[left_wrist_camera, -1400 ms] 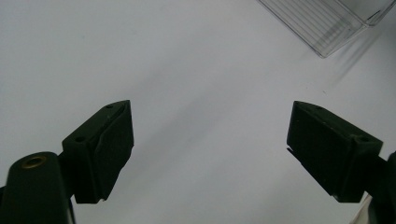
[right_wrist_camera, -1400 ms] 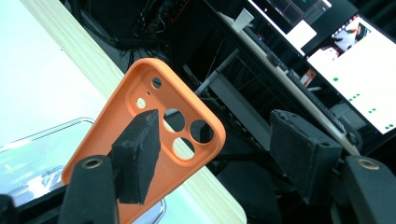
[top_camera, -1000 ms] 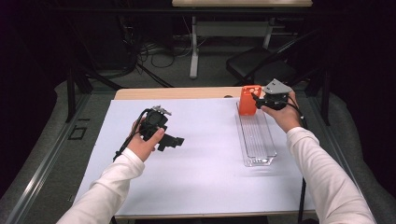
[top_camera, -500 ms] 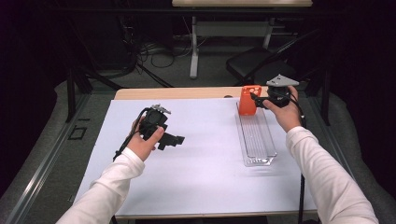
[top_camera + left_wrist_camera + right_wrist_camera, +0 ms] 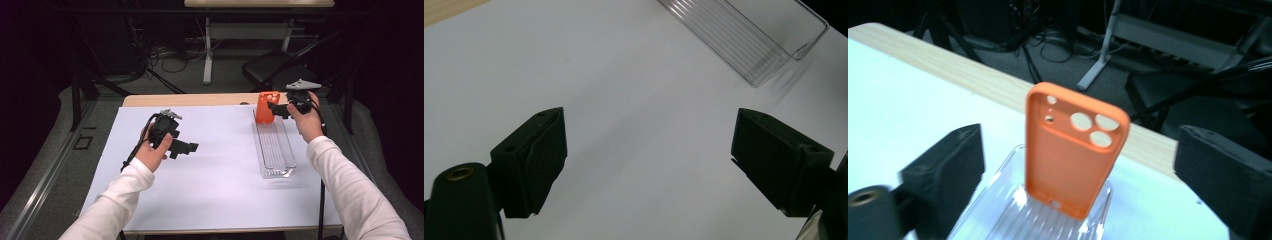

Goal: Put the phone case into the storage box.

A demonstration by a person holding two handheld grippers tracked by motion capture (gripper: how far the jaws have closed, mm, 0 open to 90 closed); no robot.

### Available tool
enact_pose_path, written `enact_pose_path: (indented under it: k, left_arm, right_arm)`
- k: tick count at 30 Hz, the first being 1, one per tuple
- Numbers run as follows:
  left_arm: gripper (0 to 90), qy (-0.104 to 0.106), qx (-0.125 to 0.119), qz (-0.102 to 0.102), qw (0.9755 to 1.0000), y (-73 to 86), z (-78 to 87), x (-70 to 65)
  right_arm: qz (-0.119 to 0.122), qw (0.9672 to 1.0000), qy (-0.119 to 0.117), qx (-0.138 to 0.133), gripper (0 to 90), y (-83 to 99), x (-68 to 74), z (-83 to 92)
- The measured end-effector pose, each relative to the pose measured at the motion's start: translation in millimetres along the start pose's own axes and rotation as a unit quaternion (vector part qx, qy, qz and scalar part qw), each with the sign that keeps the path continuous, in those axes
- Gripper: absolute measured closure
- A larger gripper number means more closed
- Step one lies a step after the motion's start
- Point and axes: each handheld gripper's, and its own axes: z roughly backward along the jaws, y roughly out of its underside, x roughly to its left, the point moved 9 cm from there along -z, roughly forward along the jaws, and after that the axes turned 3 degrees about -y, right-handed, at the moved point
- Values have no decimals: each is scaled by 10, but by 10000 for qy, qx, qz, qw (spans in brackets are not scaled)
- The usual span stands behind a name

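An orange phone case (image 5: 264,106) (image 5: 1073,150) stands on end in the far end of a clear ribbed tray (image 5: 274,150) (image 5: 998,210). My right gripper (image 5: 274,109) (image 5: 1078,175) is just to the case's right. Its jaws have just been opening and now stand wide. The case sits ahead between them, and neither pad touches it. My left gripper (image 5: 187,148) (image 5: 649,155) hovers open over the white sheet at the left. Nothing is between its pads, and the tray's near corner (image 5: 749,40) lies beyond them.
The white sheet (image 5: 220,190) covers most of the wooden table (image 5: 200,100), whose far edge runs just behind the tray. Beyond the table are a black chair (image 5: 270,67), a table leg and floor cables.
The right gripper's jaws have spread and drawn slightly right, away from the orange case, which stays standing in the tray. The left hand has not moved.
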Motion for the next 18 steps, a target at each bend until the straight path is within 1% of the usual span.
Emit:
enact_pose_path:
  k: [2, 5, 13, 18]
  left_arm:
    - [150, 0, -7, -7, 10000, -3, 2, -3]
    - [150, 10, -9, -14, 10000, -4, 12, -20]
    - [150, -7, -13, -129, 9999, -12, 46, -60]
    - [150, -16, 2, -171, 9999, 4, 59, -76]
  right_arm:
    - [3, 9999, -82, 87, 25, 12, 35, 11]
    - [48, 9998, -164, 143, 2, 19, 86, 30]
    - [84, 9994, -337, 92, 0, -43, 207, 116]
    - [16, 9990, -433, 115, 0, -44, 269, 153]
